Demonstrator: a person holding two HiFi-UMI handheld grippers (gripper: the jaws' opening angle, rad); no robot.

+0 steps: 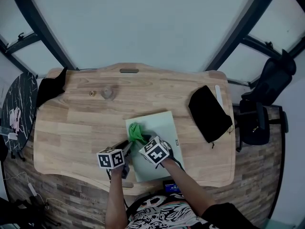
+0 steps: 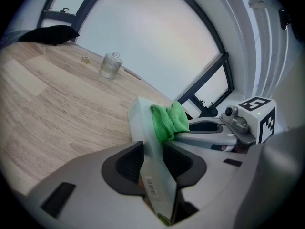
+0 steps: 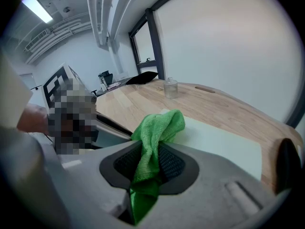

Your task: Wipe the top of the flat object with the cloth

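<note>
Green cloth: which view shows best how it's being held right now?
The right gripper view. There the green cloth passes straight between the right gripper's shut jaws, its free end bunched on the flat object. The left gripper view shows only that bunched end; the head view shows a small green clump, the grip hidden.

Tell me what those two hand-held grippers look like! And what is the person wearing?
The left hand-held gripper and the right hand-held gripper each have a smooth grey body and two dark ribbed pads. Each carries a white cube printed with black square markers. The person wears a black-and-white patterned top.
</note>
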